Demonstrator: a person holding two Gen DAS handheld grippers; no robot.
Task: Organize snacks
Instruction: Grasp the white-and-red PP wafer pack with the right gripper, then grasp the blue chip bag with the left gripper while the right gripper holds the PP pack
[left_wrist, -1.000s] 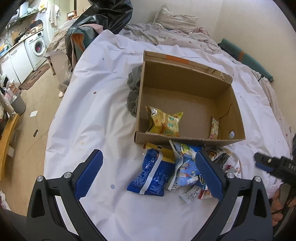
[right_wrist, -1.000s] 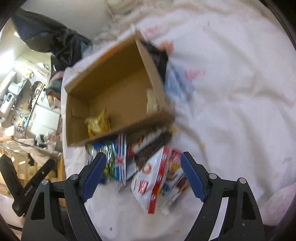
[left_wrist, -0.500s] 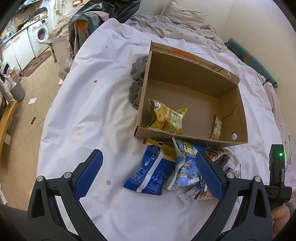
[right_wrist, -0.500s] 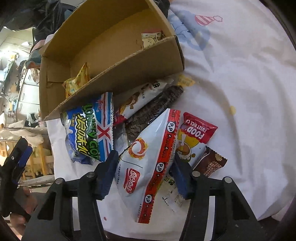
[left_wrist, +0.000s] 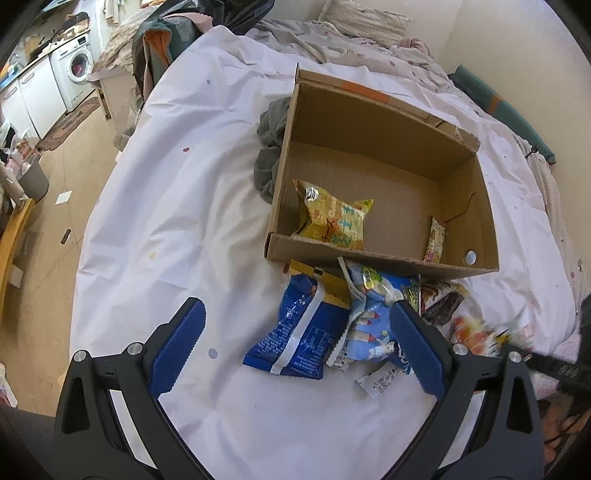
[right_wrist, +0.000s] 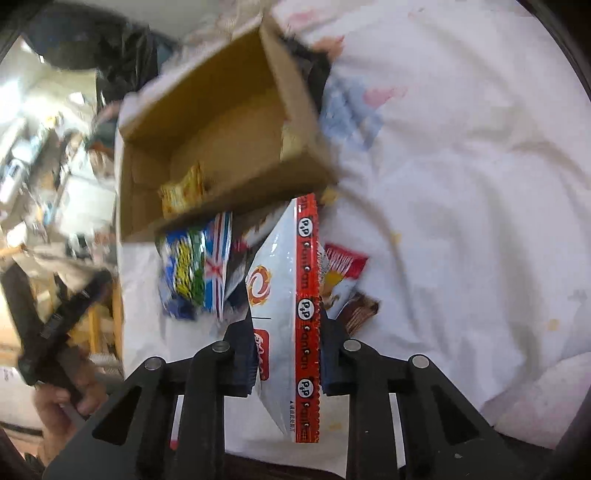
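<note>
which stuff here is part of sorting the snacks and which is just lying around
Part of the job:
- cardboard box
- yellow snack bag and small packet in the box
- blue snack bag
- white and red snack bag, gripped by the right tongs, which have just been closing
- left tongs, open

Just lying about:
- grey cloth beside the box
- washing machine
- pillow

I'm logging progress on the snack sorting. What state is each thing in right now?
Cardboard box: open-topped, holding two packets.
Yellow packet: inside the box.
White-and-red bag: clamped in the right gripper, whose jaws have just been closing.
Blue bag: lying outside the box.
Left gripper: open, holding nothing.
</note>
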